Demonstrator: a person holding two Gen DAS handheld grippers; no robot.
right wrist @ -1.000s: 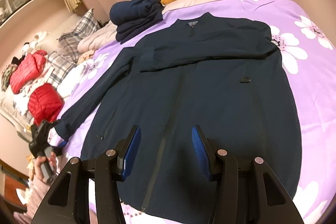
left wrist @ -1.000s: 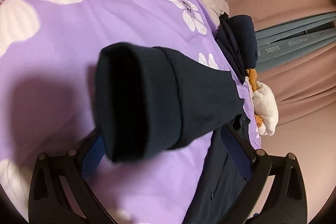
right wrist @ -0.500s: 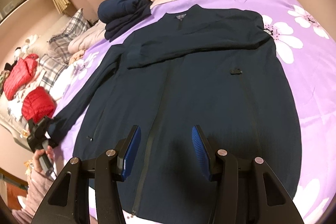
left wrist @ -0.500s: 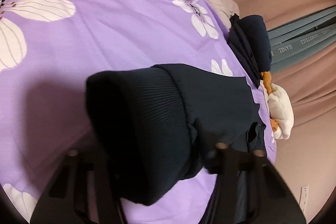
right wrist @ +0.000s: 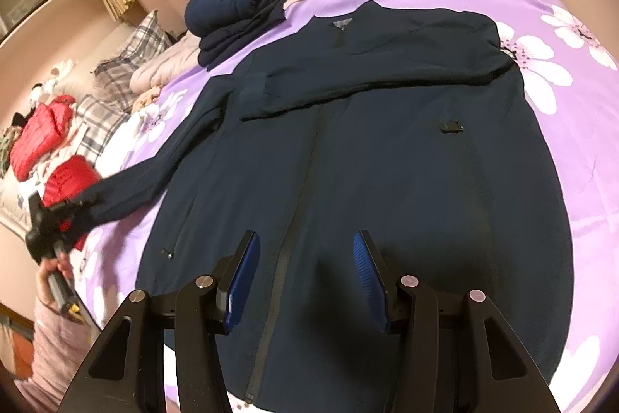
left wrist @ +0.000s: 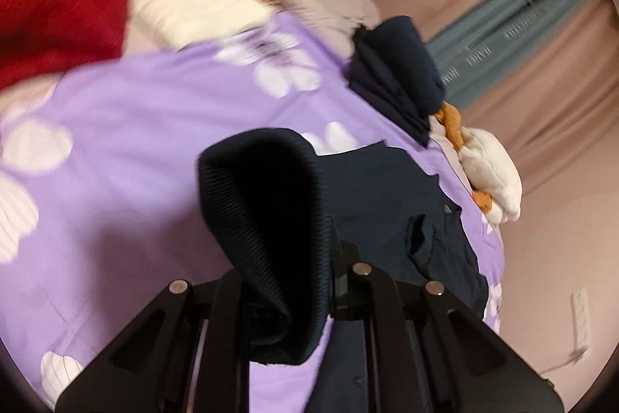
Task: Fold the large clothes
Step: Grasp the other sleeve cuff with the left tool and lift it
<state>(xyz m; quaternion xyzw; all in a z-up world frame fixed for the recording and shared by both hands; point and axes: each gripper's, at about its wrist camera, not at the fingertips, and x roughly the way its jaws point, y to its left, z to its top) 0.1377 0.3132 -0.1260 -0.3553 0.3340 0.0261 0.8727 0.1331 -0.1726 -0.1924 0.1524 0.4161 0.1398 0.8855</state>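
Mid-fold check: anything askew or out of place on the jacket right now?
Nothing looks wrong. The navy jacket lies flat on the purple sheet, one sleeve folded across its chest. The other sleeve's cuff is pinched in the left gripper; the right gripper is open above the hem.

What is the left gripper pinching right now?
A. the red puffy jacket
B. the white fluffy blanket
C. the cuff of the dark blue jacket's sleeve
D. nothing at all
C: the left gripper has its fingers shut on the ribbed cuff of the dark blue jacket, whose sleeve stretches from the jacket to that gripper in the right wrist view.
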